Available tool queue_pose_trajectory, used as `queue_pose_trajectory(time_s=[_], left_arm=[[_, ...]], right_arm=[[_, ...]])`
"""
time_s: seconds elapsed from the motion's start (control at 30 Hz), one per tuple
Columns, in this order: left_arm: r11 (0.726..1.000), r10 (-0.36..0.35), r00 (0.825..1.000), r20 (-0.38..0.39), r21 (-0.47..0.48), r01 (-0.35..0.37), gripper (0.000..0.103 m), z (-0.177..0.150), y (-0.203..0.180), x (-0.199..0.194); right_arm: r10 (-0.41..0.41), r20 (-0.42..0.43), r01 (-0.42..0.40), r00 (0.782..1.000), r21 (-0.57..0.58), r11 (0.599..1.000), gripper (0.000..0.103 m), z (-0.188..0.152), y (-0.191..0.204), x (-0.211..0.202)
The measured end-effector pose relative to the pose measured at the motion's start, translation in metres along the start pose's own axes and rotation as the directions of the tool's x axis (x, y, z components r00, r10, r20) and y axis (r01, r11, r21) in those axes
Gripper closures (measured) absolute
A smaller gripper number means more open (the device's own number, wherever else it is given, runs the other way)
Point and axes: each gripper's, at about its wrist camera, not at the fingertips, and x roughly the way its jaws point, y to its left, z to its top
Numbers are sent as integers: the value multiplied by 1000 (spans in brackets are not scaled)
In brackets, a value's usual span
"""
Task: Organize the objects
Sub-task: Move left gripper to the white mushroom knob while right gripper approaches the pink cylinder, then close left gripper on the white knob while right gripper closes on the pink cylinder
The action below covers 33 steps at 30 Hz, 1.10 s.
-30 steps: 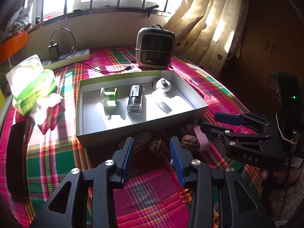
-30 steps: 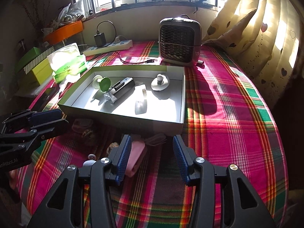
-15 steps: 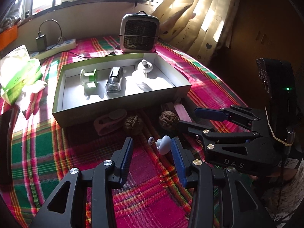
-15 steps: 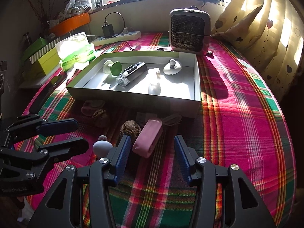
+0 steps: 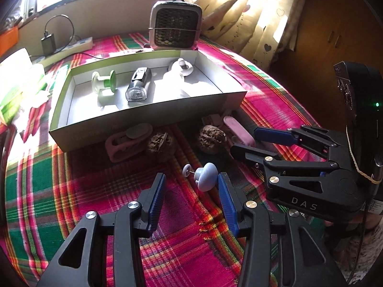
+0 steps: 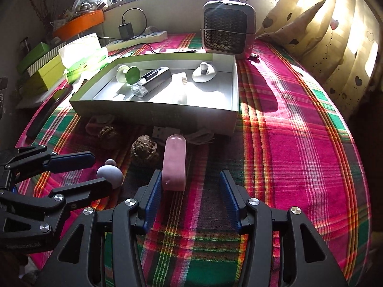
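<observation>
A shallow open box [image 5: 148, 119] is seen across the upper middle of the left wrist view, and a green spool [image 5: 104, 82], a small torch [image 5: 138, 87] and a white knobbed disc [image 5: 182, 68] are already laid in a row on its floor, which suggests the box is meant as the collecting place. The loose things are left on the plaid cloth [image 5: 47, 186] in the box's shadow just below its near wall: a pink clip [image 5: 124, 141], two walnuts [image 5: 159, 146] [image 5: 211, 138] and a pink oblong case [image 6: 174, 165]. The left gripper [image 5: 190, 189] is held wide open low in the frame, with a pale blue mushroom-shaped knob [image 5: 205, 179] lying between its fingertips close to the right finger, so a pick of that knob is probably being lined up; nothing is gripped yet. The right gripper [image 6: 189, 192] is likewise spread wide at the lower centre of its own view, and the near end of the pink case is seen just beside its left finger; contact there cannot be judged. Both tools are pointed toward the box, presumably so that a short carry over the near wall is needed.
</observation>
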Motion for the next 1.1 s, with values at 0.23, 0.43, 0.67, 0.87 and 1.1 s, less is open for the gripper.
queue_pose_trajectory(time_s=[0.23,0.43,0.67,0.87,1.1], left_arm=[[1000,22,1000,0,2,-22,59,3,-3,3],[999,50,999,4,7,-50,59,4,-6,5],[999,50,999,11,-19,-50,60,6,-3,7],[997,69,998,15,-29,-68,69,5,-2,7],[997,73,997,18,-34,-72,75,5,-1,7]], right_arm=[[-23,5,24,1000,-40,999,54,2,3,4],[-26,8,27,1000,-49,998,54,3,4,5],[-23,10,24,1000,-58,998,54,2,3,4],[-11,9,12,1000,-61,998,54,2,1,4],[-11,12,12,1000,-68,998,60,2,3,3]])
